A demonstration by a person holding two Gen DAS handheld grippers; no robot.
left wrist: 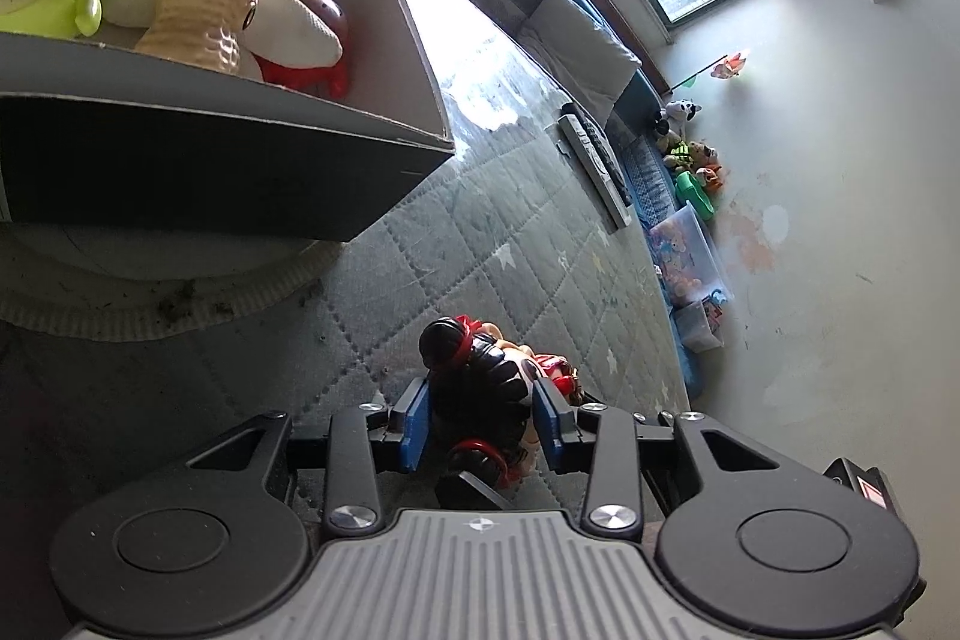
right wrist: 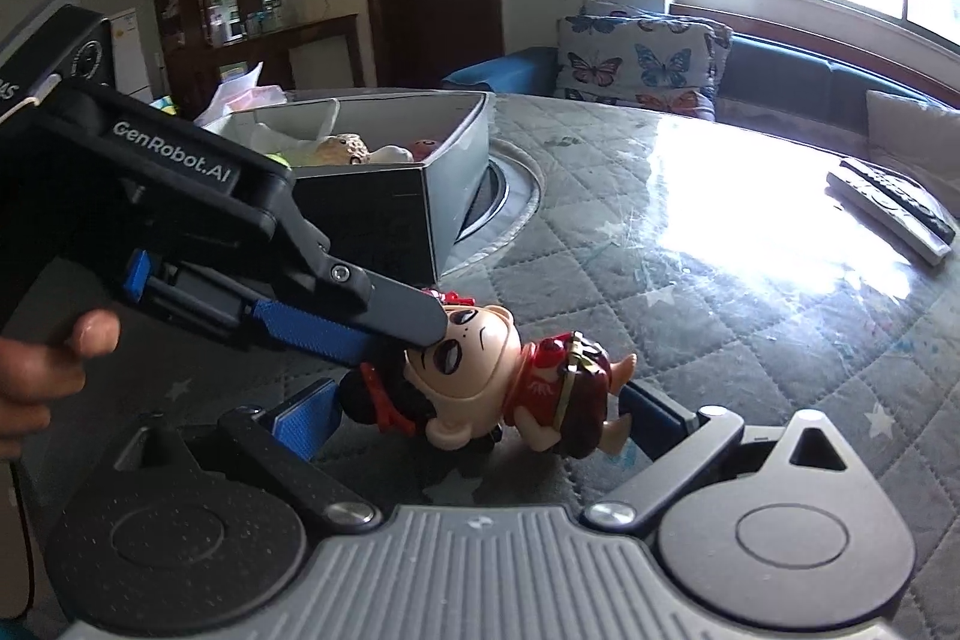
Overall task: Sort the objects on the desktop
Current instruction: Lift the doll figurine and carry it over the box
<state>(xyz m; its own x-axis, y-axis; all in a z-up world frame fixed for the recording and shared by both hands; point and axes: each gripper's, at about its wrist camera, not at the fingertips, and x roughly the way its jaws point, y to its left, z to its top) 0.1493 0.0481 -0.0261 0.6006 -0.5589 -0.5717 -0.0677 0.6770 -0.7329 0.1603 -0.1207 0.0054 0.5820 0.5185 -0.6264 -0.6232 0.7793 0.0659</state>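
Clamping doll: left gripper | right gripper apart | right view only: doll's face

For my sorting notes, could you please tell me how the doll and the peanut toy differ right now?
The doll lies on its side on the quilted table, outside the box; the peanut toy sits inside it. The doll is clamped at the head by the left hand-held gripper; the peanut toy is untouched. Both are small toys.
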